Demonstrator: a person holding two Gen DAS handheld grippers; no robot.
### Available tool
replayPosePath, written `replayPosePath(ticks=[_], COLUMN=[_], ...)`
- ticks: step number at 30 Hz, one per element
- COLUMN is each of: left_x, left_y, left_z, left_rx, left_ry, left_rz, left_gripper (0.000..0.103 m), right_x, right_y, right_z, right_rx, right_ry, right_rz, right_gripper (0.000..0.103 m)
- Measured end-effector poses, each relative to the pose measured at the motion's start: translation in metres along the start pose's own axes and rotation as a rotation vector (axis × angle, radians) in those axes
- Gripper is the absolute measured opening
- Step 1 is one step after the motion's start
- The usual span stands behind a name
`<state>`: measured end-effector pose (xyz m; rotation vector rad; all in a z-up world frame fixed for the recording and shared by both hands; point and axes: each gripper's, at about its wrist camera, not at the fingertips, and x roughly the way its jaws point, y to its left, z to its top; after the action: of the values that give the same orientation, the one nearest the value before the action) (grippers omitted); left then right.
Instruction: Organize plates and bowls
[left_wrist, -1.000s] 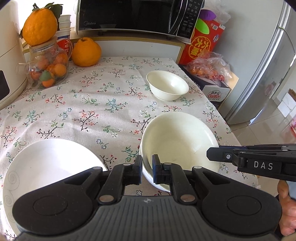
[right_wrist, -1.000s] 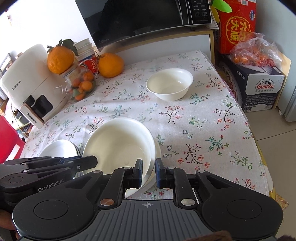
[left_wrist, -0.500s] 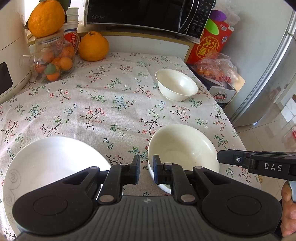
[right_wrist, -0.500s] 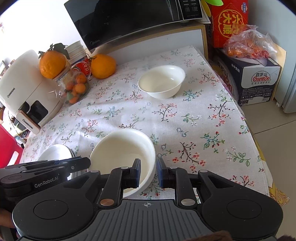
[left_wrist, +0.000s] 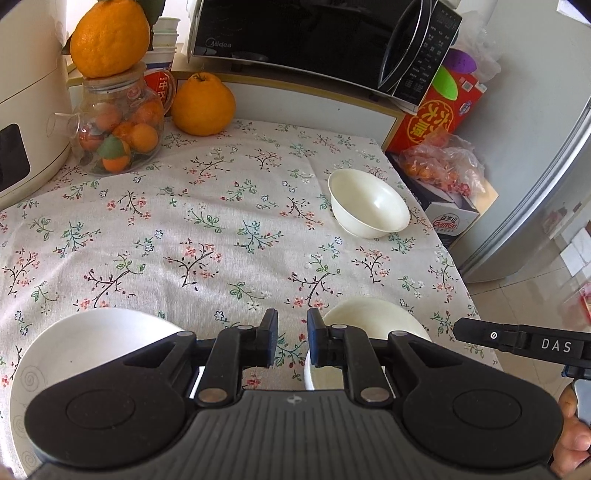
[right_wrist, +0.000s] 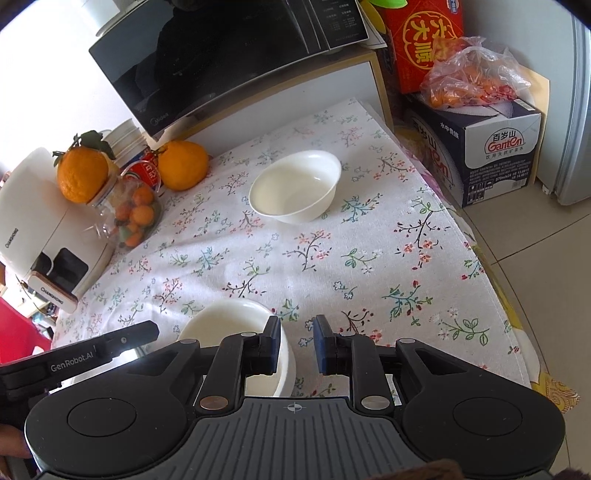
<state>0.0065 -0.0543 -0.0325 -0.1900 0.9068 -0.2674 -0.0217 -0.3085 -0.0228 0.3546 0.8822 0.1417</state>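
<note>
Both the left gripper (left_wrist: 291, 341) and right gripper (right_wrist: 295, 345) tilt downward, fingers opening, nothing between them.

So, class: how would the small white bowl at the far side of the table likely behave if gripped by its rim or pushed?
The small white bowl looks glazed and glossy, so probably slippery and breakable. Its narrow foot suggests a push at the rim may tip it. The tablecloth might drag rather than let it slide.

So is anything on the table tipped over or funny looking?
Nothing is spilled or broken. The only odd sight is a big orange balanced on top of the glass jar of small fruit at the back. Both bowls sit upright.
</note>
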Motion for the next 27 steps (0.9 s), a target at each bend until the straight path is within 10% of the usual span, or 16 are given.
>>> replayPosePath(ticks=[27], left_x=[0.089], left_y=[-0.014], left_z=[0.078], left_rx=[-0.194], left_ry=[0.011], left_rz=[-0.073], left_gripper=[0.041], right_x=[0.089], right_y=[-0.068], right_z=[0.099], right_rx=[0.214], right_ry=[0.078], right_rz=[-0.028], right_gripper=[0.038])
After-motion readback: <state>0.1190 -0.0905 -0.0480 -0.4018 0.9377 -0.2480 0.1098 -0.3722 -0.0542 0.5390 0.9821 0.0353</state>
